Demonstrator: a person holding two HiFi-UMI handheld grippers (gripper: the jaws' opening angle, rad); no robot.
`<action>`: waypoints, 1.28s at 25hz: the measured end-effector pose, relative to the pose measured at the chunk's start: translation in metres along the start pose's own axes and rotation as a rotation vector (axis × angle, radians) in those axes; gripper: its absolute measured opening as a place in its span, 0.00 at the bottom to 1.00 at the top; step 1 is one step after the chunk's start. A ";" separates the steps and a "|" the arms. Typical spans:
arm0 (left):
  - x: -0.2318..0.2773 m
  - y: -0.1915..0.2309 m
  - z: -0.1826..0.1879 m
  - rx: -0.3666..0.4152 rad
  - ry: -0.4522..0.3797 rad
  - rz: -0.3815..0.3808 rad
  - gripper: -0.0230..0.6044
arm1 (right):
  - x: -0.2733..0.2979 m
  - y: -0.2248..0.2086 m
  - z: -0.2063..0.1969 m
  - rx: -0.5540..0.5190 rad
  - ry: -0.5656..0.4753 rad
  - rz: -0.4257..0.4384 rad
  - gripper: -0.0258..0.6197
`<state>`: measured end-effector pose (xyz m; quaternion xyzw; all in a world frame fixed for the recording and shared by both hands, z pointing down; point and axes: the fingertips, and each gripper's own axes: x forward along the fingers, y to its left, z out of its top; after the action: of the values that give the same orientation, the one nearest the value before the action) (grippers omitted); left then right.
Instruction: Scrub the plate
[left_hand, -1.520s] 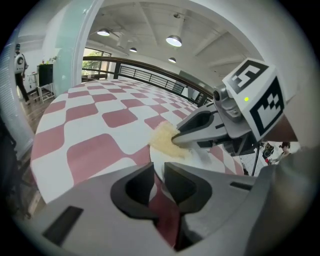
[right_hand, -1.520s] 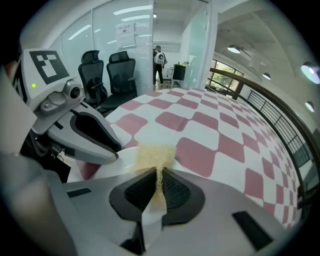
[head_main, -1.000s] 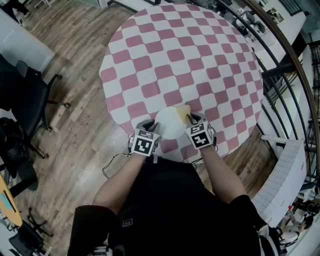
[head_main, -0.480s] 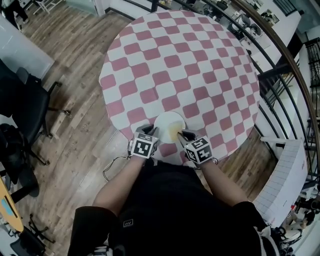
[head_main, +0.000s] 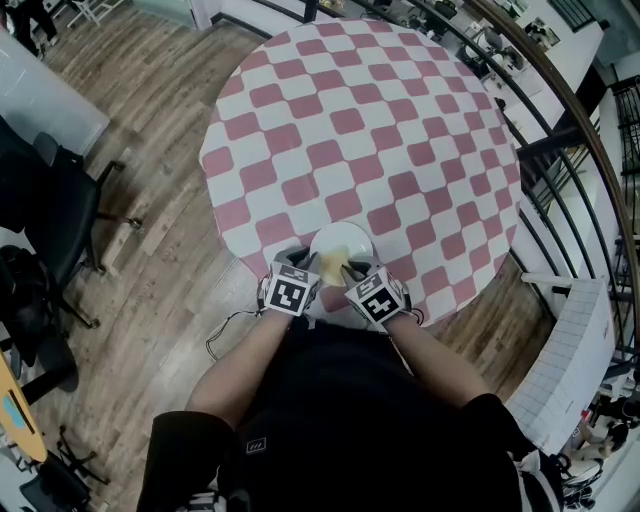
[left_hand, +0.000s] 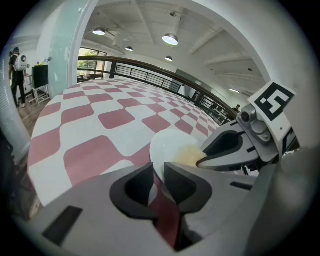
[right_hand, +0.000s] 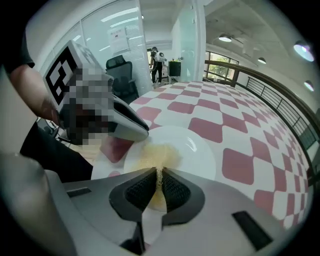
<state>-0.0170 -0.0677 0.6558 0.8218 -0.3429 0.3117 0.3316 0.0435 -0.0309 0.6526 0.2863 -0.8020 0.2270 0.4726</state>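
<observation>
A white plate (head_main: 350, 242) lies at the near edge of the round checked table (head_main: 360, 120). My left gripper (head_main: 301, 266) is shut on the plate's near-left rim; in the left gripper view the rim (left_hand: 161, 150) runs between the jaws of the left gripper (left_hand: 159, 176). My right gripper (head_main: 347, 272) is shut on a thin yellow scrubbing pad (head_main: 331, 263), which lies flat on the plate's near-left part. In the right gripper view the pad (right_hand: 157, 154) spreads over the plate (right_hand: 192, 149) just ahead of the right gripper (right_hand: 159, 184). The two grippers are close together.
The pink-and-white checked cloth covers the whole table. A black office chair (head_main: 50, 200) stands on the wood floor to the left. A dark railing (head_main: 560, 110) curves past the table's far right. The table edge is directly under the grippers.
My right gripper has slid the yellow pad from the plate's far right rim leftward and nearer, up to the left gripper. The left gripper and plate have barely moved.
</observation>
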 end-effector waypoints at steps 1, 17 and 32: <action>0.000 0.000 -0.001 0.002 0.002 0.001 0.14 | -0.002 -0.003 -0.003 -0.003 0.004 -0.007 0.10; 0.005 0.001 -0.002 -0.006 -0.013 -0.005 0.15 | -0.007 -0.088 0.010 0.166 -0.074 -0.138 0.10; 0.002 0.001 -0.002 -0.024 -0.027 -0.008 0.15 | 0.008 -0.072 0.036 0.160 -0.063 -0.098 0.10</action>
<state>-0.0175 -0.0674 0.6587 0.8232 -0.3478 0.2952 0.3379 0.0663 -0.1080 0.6503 0.3690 -0.7806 0.2581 0.4334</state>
